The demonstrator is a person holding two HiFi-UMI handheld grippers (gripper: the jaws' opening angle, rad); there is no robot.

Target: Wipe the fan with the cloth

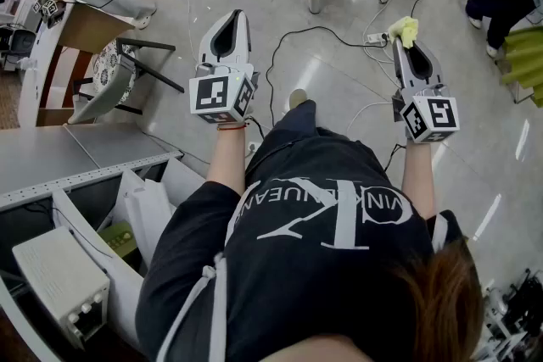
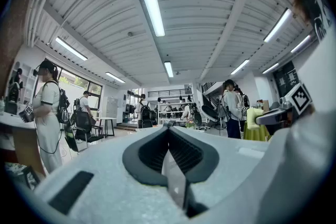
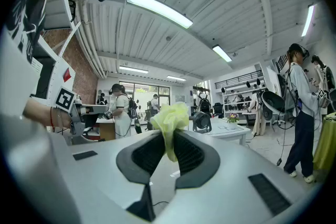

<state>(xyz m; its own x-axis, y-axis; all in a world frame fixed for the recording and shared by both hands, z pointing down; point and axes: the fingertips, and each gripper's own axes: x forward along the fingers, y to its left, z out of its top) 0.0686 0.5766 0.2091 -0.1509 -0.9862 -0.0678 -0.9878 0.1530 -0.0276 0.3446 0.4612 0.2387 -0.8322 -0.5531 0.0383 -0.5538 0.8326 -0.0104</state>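
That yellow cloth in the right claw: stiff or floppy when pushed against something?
Probably floppy: the yellow cloth bunches in soft folds above the right claw, with a tail drooping between its jaws. Likely light, since one small pinch holds it. It would probably crumple rather than push back.

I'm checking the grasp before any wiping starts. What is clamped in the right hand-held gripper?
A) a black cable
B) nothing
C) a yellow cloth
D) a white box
C: in the right gripper view, the right hand-held gripper has its jaws closed on the yellow cloth, which bunches up above their tips.
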